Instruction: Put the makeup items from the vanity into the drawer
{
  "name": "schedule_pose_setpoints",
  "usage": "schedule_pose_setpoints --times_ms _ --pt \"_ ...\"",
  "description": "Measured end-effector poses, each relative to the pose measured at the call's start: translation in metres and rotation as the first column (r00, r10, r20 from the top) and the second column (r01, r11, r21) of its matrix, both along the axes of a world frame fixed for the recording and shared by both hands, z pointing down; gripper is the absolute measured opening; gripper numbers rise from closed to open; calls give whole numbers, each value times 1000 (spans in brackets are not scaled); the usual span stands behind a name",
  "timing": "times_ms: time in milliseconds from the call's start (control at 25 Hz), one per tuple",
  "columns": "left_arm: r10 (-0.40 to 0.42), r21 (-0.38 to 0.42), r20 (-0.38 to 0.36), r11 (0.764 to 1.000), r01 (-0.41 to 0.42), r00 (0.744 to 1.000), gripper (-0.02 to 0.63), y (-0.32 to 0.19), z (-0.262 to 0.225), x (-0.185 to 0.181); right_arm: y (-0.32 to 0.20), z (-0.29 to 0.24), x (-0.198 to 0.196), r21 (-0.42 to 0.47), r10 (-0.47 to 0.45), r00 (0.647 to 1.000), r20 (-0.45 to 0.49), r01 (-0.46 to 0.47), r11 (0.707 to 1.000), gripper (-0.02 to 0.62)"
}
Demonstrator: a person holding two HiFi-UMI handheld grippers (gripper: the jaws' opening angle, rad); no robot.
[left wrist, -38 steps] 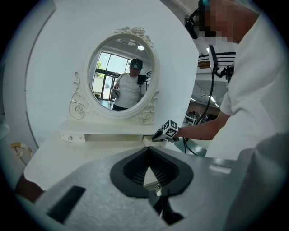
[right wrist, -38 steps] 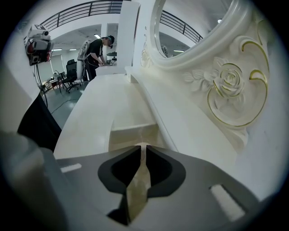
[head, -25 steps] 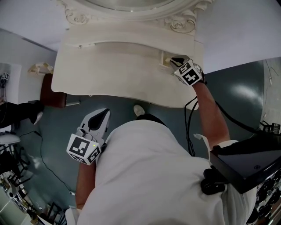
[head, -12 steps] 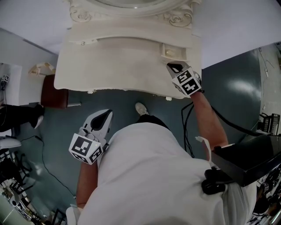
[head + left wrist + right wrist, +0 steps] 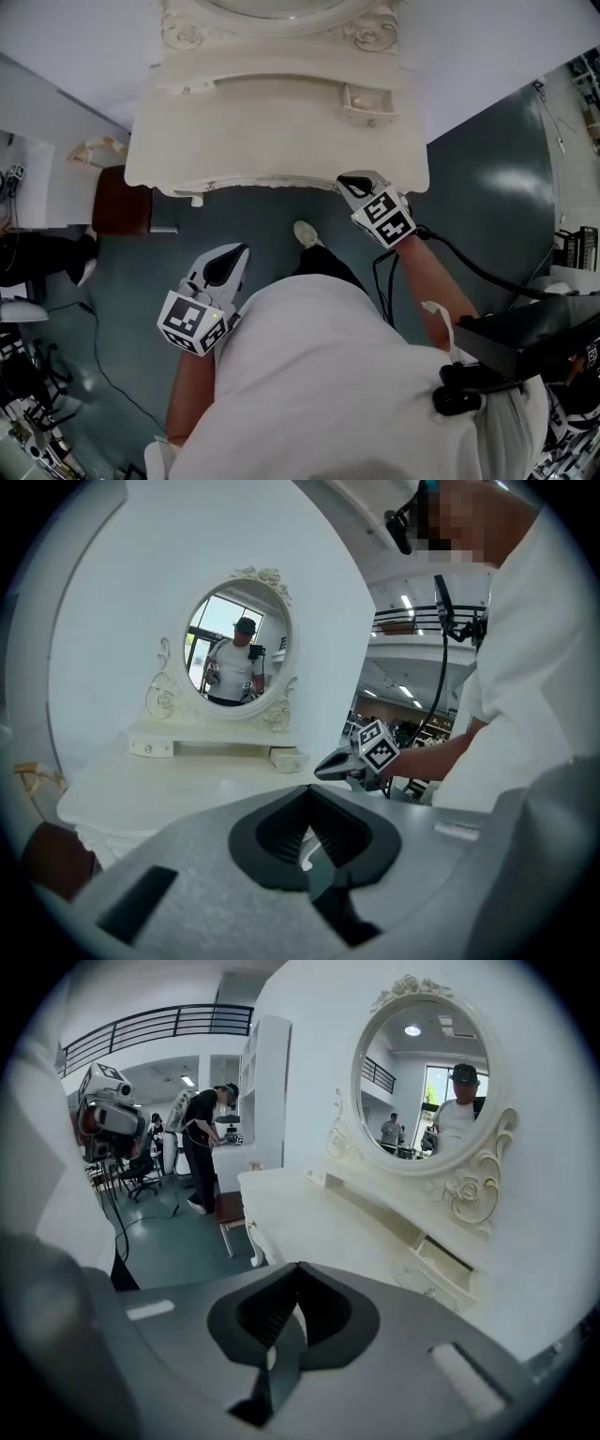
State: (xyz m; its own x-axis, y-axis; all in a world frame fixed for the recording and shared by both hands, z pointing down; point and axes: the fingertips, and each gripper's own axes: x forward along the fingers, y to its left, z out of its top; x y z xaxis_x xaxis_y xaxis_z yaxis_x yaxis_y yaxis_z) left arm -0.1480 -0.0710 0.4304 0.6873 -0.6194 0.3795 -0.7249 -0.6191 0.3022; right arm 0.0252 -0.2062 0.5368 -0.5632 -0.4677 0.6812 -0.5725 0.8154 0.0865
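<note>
The white vanity (image 5: 281, 141) fills the top of the head view, and I see no makeup items on its top. Its small right drawer (image 5: 366, 98) stands slightly open; it also shows in the right gripper view (image 5: 441, 1265) and the left gripper view (image 5: 286, 758). My right gripper (image 5: 354, 183) hovers at the vanity's front edge, apart from the drawer, jaws shut and empty (image 5: 281, 1335). My left gripper (image 5: 223, 267) hangs low over the floor in front of the vanity, also shut on nothing (image 5: 309, 841).
An oval mirror (image 5: 427, 1091) rises behind the vanity top. A brown stool (image 5: 117, 200) stands at the vanity's left end. A black box (image 5: 525, 328) and cables lie to my right. A person (image 5: 202, 1143) stands far off at a shelf.
My right gripper has drawn back from the small drawer to the vanity's front edge. The whole view has shifted away from the vanity. The left gripper has barely moved.
</note>
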Motion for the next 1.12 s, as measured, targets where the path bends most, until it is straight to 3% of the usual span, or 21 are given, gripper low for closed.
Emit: schedule_pose_setpoints --times_ms 320,560,880,1120 --pt "32 8 7 999 -32 999 2 69 7 -14 104 -9 -44 -1 -56 997 45 56 998 0" --pt "36 18 6 999 -36 999 2 109 10 -16 167 -19 -71 31 -139 990 28 138 990 0" --pt "27 40 -6 999 -27 1000 2 158 4 -21 229 -32 -88 36 -183 982 36 182 983 0" --pt "15 29 -9 999 -15 1000 2 169 12 -21 237 -31 -91 44 -206 978 41 204 978 0"
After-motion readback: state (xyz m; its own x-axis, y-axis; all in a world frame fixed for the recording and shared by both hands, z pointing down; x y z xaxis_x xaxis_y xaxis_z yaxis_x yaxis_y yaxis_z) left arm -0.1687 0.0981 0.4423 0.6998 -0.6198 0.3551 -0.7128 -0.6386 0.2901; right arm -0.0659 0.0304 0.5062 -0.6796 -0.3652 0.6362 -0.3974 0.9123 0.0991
